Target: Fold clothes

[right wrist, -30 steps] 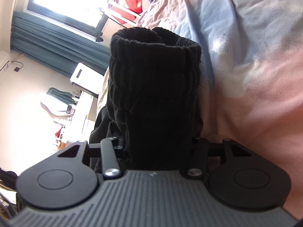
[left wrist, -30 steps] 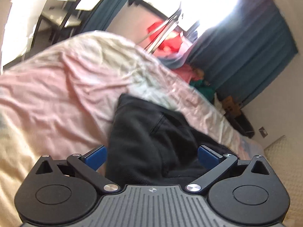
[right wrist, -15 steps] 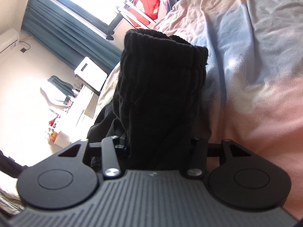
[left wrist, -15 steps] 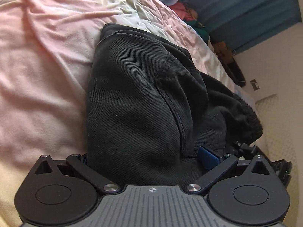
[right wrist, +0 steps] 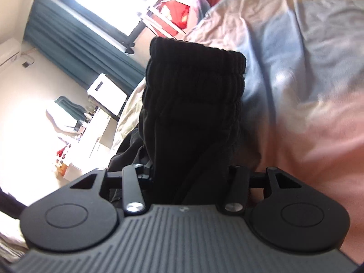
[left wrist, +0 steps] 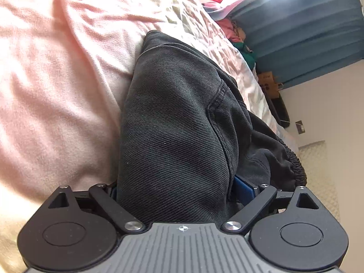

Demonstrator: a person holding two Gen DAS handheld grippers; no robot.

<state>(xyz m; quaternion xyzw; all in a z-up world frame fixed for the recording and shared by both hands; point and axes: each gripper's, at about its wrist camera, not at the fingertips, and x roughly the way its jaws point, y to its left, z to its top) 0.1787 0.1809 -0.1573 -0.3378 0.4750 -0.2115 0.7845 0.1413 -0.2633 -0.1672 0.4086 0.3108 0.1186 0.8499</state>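
A dark grey pair of trousers [left wrist: 177, 118] lies on the bed, its elastic waistband [left wrist: 293, 166] bunched at the right in the left wrist view. My left gripper [left wrist: 179, 188] is pushed around a thick fold of the cloth; its jaws stand wide, the fabric filling the gap and hiding the left finger; one blue pad [left wrist: 244, 187] shows. My right gripper [right wrist: 190, 175] is shut on the black ribbed waistband [right wrist: 195, 77], which stands up between its jaws and hides both fingertips.
A pink and pale blue bedsheet [left wrist: 56, 79] covers the bed. Teal curtains [left wrist: 302, 22] and a bright window [right wrist: 113, 2] are behind. A red item on a drying rack [right wrist: 175, 16] and a white desk [right wrist: 107, 93] stand beside the bed.
My left gripper has moved down and forward into the trousers, so the cloth now fills its jaws. My right gripper kept its hold on the waistband and tilted slightly.
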